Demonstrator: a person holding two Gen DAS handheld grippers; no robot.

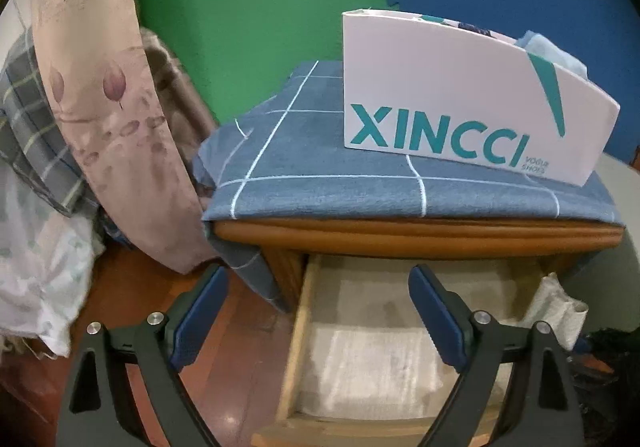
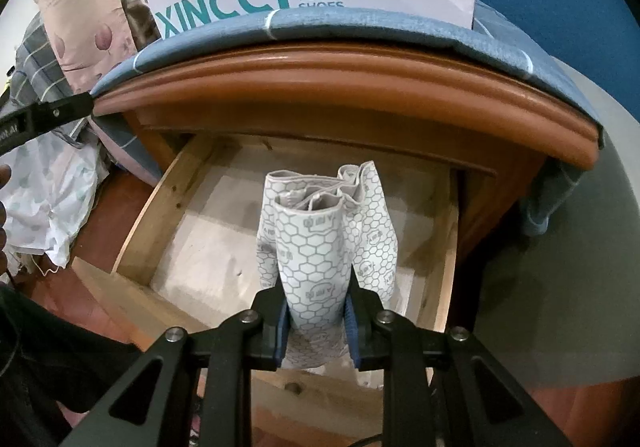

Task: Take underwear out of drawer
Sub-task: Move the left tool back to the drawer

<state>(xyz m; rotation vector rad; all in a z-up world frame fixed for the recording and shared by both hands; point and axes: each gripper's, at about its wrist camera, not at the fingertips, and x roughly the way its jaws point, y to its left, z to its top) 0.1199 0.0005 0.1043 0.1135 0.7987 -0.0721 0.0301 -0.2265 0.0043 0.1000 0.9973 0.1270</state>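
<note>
The right gripper [image 2: 316,321] has its jaws clenched on the hexagon-print underwear [image 2: 320,243], lifted above the open drawer [image 2: 136,231]; carrying it clear remains. The left gripper [image 1: 316,311] hovers, jaws released.

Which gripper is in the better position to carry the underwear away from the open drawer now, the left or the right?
The right. The right gripper is shut on the underwear, holding it above the drawer. The left gripper is open and holds nothing.
</note>
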